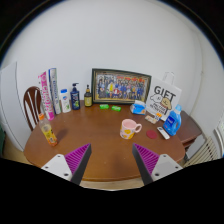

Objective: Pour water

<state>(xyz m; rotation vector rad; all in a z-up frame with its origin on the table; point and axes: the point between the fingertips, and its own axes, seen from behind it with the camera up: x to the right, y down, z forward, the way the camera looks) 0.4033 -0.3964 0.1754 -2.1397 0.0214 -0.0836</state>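
Note:
My gripper (111, 160) hovers above the near edge of a round wooden table (100, 135); its fingers stand wide apart with nothing between them, open. The magenta pads (72, 159) face each other. Beyond the fingers, right of centre, stands a pale pink mug (129, 128) with a yellow inside and a handle. To the left, near the table's rim, is a small orange-yellow cup or bottle (48, 132). Several bottles (74, 97) stand at the back left, among them a dark blue pump bottle and a white one (64, 100).
A framed group photo (120, 85) leans on the wall at the back. A white gift bag (164, 100) and a blue container (172, 122) stand at the right with small items. A wooden chair (33, 103) is at the left. Green objects (108, 106) lie before the frame.

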